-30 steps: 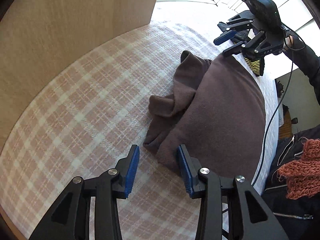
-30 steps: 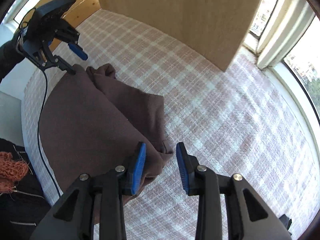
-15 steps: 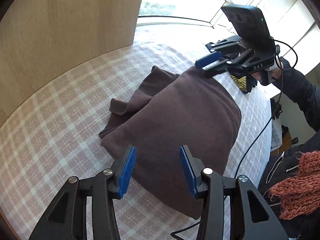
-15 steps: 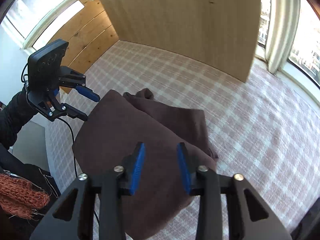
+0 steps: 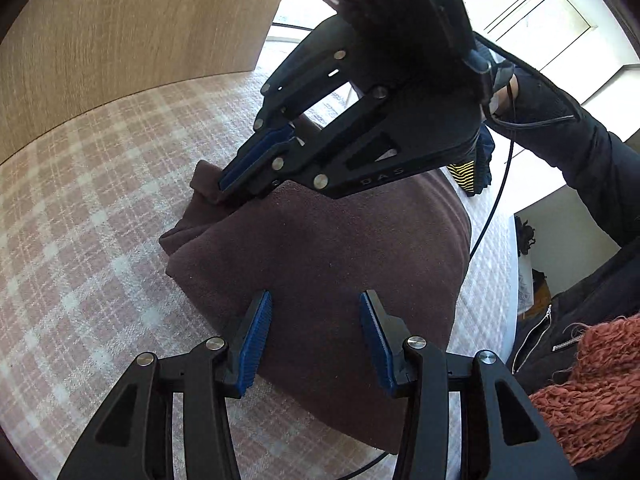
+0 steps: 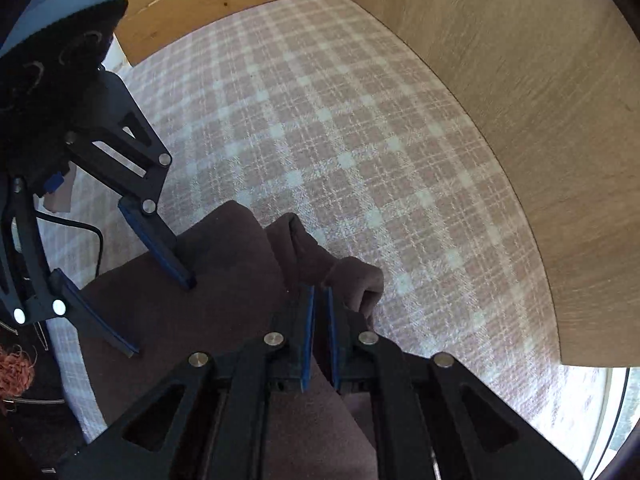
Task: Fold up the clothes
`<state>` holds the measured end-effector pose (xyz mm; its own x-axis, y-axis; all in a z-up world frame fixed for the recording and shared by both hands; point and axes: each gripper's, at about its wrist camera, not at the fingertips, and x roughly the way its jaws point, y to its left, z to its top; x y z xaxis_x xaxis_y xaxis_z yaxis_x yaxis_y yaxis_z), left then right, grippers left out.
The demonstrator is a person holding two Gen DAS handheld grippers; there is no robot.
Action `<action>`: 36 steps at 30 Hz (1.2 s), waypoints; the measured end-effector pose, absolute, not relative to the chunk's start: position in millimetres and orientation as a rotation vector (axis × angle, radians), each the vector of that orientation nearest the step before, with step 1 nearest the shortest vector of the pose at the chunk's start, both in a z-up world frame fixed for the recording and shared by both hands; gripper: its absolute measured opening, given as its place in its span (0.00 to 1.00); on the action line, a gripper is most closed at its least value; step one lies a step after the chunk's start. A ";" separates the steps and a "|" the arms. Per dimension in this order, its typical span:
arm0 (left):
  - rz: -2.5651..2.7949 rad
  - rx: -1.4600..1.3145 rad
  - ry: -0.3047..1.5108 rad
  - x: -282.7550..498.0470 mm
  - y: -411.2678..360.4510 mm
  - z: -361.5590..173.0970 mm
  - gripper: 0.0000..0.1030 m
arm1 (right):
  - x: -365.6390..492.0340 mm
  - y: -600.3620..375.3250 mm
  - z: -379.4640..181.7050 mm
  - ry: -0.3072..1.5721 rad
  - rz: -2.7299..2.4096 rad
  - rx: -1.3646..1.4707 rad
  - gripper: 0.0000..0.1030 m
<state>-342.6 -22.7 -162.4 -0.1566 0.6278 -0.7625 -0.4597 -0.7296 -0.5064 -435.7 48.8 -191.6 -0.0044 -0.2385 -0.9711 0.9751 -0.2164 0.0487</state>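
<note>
A dark brown garment (image 5: 340, 248) lies folded on the plaid bedspread (image 5: 88, 208), with a bunched sleeve or cuff (image 6: 356, 280) sticking out at its far-left corner. My right gripper (image 5: 222, 189) points steeply down at that corner. Its jaws are closing to a narrow slit, and in the right wrist view the right gripper (image 6: 319, 290) has a fold of brown fabric pinched between its pads. My left gripper (image 5: 315, 300) hovers open over the garment's near edge, nothing between its fingers. The same left gripper (image 6: 160, 318) stands over the cloth's left side.
A wooden panel (image 5: 120, 32) rises behind the bed. A yellow-and-black striped item (image 5: 466, 176) lies beyond the garment. A black cable (image 5: 492, 208) trails off the bed's right edge. A person's dark sleeve (image 5: 592, 168) and an orange knit (image 5: 592, 392) are at the right.
The right gripper swung in from the garment's far side to the bunched sleeve corner and closed on the fabric. The left gripper shifted from beside the garment to above its near edge.
</note>
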 end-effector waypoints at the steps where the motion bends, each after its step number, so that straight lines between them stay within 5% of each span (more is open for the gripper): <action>1: 1.948 -1.391 -0.202 -342.3 -22.7 -162.7 0.43 | -433.7 46.5 -193.4 0.937 -1.456 1.184 0.07; 26: 1.899 -1.387 -0.198 -342.9 -20.2 -166.3 0.44 | -425.2 36.9 -199.2 1.250 -1.345 1.059 0.12; 34: 1.888 -1.396 -0.205 -344.9 -20.4 -166.4 0.44 | -477.7 54.9 -199.7 1.123 -1.287 1.138 0.13; 36: 1.885 -1.397 -0.203 -345.8 -20.6 -165.7 0.44 | -482.4 61.5 -199.8 1.132 -1.283 1.134 0.21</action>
<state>-345.8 -20.6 -165.7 -0.1058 0.6542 -0.7489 -0.4795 -0.6933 -0.5379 -482.4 61.5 -199.8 -0.0166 -0.1077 -0.9940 0.9997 -0.0186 -0.0147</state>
